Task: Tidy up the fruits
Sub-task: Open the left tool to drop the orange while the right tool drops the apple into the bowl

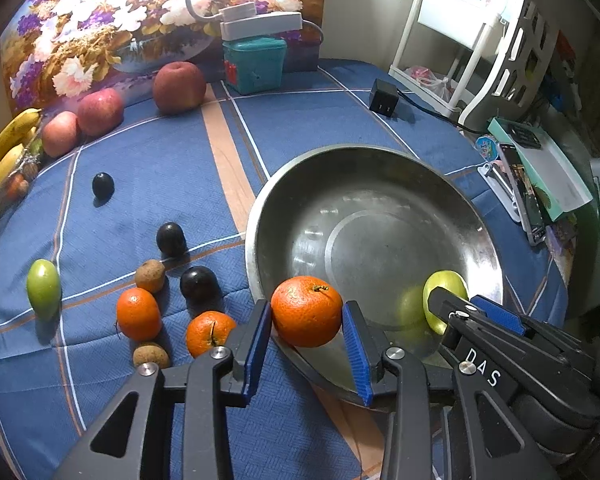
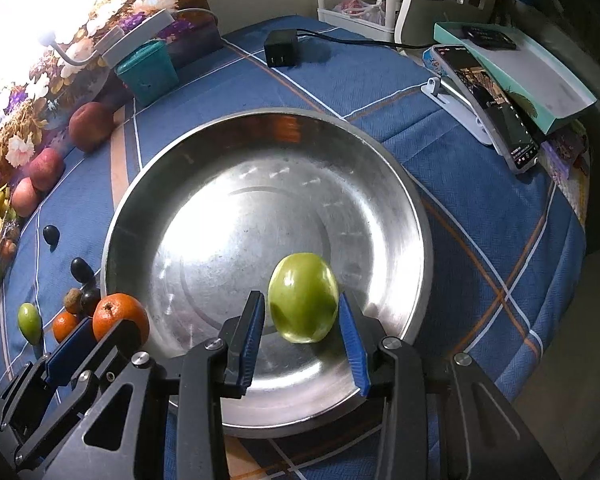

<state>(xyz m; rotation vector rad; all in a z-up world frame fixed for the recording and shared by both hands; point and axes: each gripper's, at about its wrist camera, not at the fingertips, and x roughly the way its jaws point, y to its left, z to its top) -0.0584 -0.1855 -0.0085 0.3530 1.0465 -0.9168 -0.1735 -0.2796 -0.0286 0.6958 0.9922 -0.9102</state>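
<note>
My left gripper (image 1: 306,314) is shut on an orange (image 1: 307,311) and holds it over the near left rim of the steel bowl (image 1: 260,216). My right gripper (image 2: 302,306) is shut on a green fruit (image 2: 303,297) and holds it inside the bowl (image 2: 140,184), above its near side. On the blue cloth left of the bowl lie two more oranges (image 1: 139,313), dark plums (image 1: 199,283), two small brown fruits (image 1: 150,275) and another green fruit (image 1: 43,289). Three red apples (image 1: 179,87) and bananas (image 1: 4,148) lie at the far left.
A teal box (image 1: 256,65) with a lamp base stands at the back by a flower painting. A black charger (image 1: 384,97) and cable lie behind the bowl. A phone on a stand (image 2: 488,104) and a box (image 2: 536,76) sit at the right table edge. White shelving stands beyond.
</note>
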